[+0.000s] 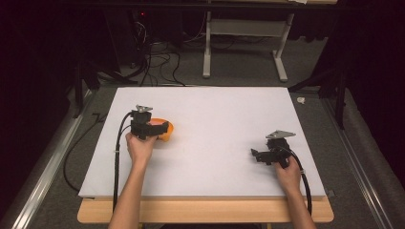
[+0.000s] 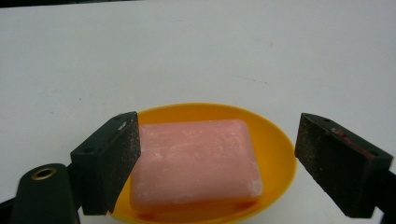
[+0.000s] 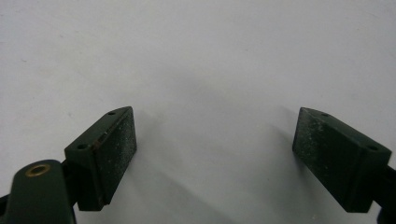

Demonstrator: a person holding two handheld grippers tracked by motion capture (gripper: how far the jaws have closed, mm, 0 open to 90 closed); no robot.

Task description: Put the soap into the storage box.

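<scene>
My left tongs (image 2: 217,154) straddle the soap (image 2: 196,163) in its dish (image 2: 280,154), wide, not yet gripping; right tongs (image 3: 215,154) wait wide, empty.

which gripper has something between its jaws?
The left gripper: a pink soap bar in a yellow dish sits between its jaws, the right pad clear of it. The right gripper has just bare white table between open jaws.
</scene>
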